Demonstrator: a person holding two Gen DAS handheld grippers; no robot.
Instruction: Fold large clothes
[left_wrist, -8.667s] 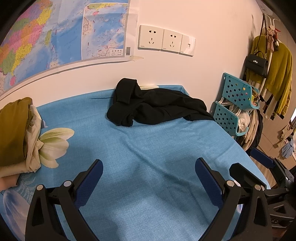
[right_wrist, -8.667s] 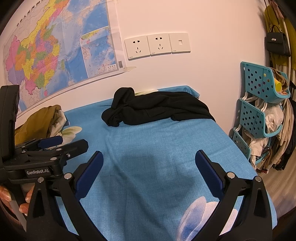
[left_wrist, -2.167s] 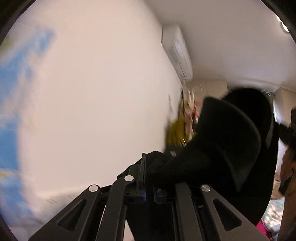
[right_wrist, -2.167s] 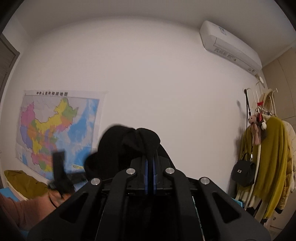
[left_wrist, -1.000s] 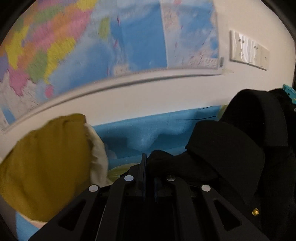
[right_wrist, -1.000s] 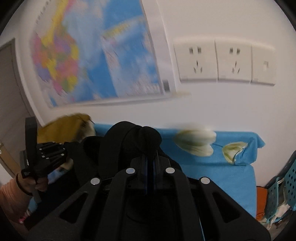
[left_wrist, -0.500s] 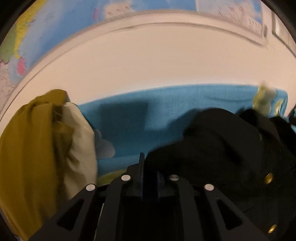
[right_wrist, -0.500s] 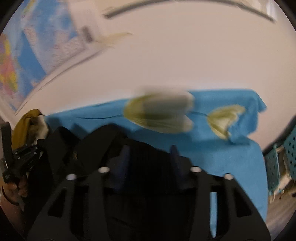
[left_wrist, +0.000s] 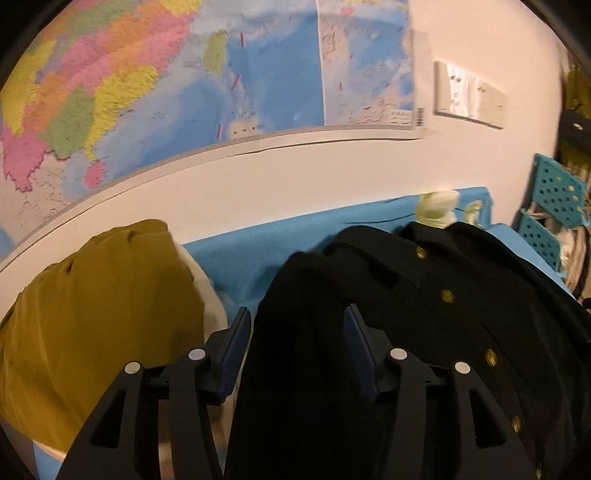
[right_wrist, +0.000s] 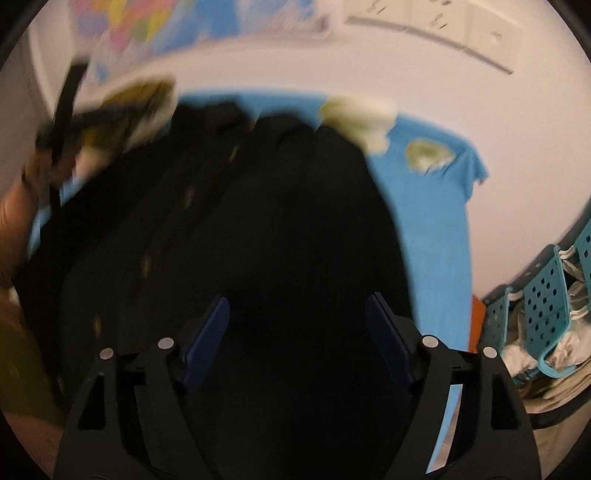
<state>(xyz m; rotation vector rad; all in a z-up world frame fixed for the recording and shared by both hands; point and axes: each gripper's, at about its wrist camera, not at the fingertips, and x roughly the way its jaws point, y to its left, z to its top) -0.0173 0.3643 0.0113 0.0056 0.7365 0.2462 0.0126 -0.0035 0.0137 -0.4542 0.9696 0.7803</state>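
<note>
Black coat (left_wrist: 424, 317) lies spread on the blue-covered counter (left_wrist: 258, 243), gold buttons up. Left gripper (left_wrist: 297, 350) and right gripper (right_wrist: 297, 339): jaws apart, just been opening, coat fabric between them, unpinched. Mustard garment pile (left_wrist: 92, 314) at 9 o'clock of the coat.

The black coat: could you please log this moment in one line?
stage: laying out | black coat: spread on blue sheet | left tool: just opened, coat between | right tool: just opened, coat between
</note>
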